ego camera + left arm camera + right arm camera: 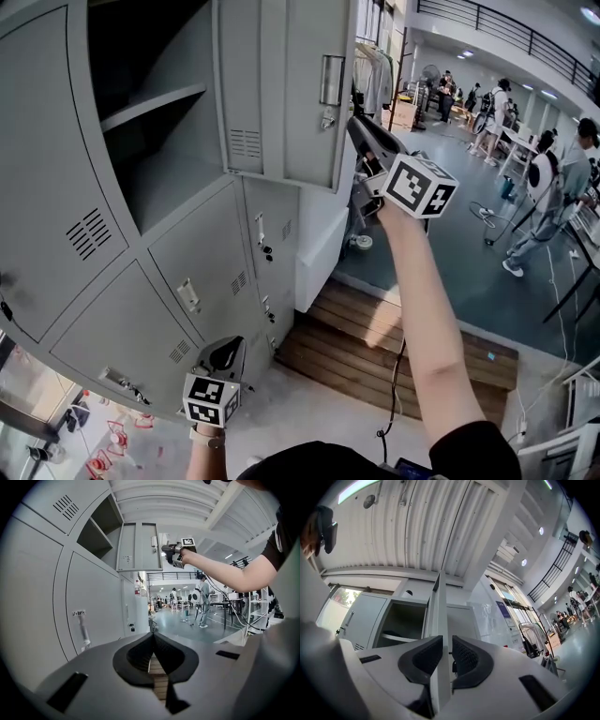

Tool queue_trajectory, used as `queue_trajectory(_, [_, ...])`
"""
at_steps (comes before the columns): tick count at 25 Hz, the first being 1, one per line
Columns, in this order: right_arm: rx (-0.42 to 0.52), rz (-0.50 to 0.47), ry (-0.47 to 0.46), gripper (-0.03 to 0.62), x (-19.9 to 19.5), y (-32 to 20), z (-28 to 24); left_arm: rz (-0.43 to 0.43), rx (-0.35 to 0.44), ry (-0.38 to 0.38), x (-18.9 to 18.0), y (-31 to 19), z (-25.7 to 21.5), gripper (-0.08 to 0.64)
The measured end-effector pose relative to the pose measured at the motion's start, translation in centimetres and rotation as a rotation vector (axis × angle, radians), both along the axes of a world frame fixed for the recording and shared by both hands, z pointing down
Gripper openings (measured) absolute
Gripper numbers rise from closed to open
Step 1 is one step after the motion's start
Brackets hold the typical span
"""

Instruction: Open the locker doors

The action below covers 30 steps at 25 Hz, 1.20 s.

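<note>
Up at the top row of the locker (56,150), my right gripper (356,124) has its jaws pinching the free edge of the open door (281,94). The thin sheet runs straight up between the two pads, long axis upright, so the jaws straddle it from the outer side. Its hinge line lies away from me, toward the open compartment with the shelf (155,101). The door stands swung well out from the locker front. I judge any wider swing must follow an arc round that hinge, not a straight pull. Down low, my left gripper (223,360) hangs with jaws pressed together on nothing, pointing along the locker front. It is just beside the closed lower doors (202,267), and the latch handle (189,295) sits above it. For those doors the left gripper is plainly the nearer one; the right is well apart from them.
</note>
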State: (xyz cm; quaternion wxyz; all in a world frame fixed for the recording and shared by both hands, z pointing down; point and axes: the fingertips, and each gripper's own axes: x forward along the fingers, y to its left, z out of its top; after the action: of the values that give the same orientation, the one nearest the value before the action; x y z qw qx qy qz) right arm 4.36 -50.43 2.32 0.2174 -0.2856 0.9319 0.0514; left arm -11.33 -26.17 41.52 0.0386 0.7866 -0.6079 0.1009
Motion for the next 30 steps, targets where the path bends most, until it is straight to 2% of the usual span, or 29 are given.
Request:
queue_trajectory(6, [-0.063,0.006,-0.017,0.078,1.7,-0.6,4.0,0.003,-0.023,0.002,0.1,-0.4,1.0,0.018])
queue_trajectory(11, [-0.112,-0.003,-0.007,0.078,1.5,0.9,8.8,0.016,-0.021,0.000,0.3,-0.5,1.2,0.018])
queue_trajectory(17, [-0.185,-0.032,0.009,0.078,-0.2,4.2,15.4,0.003,-0.037,0.008,-0.5,0.3,1.9,0.018])
queue_trajectory(30, [-0.320,-0.067,0.140,0.078,-5.6,11.4,31.1,-0.102,-0.091,0.019,-4.4,5.9,5.7,0.020])
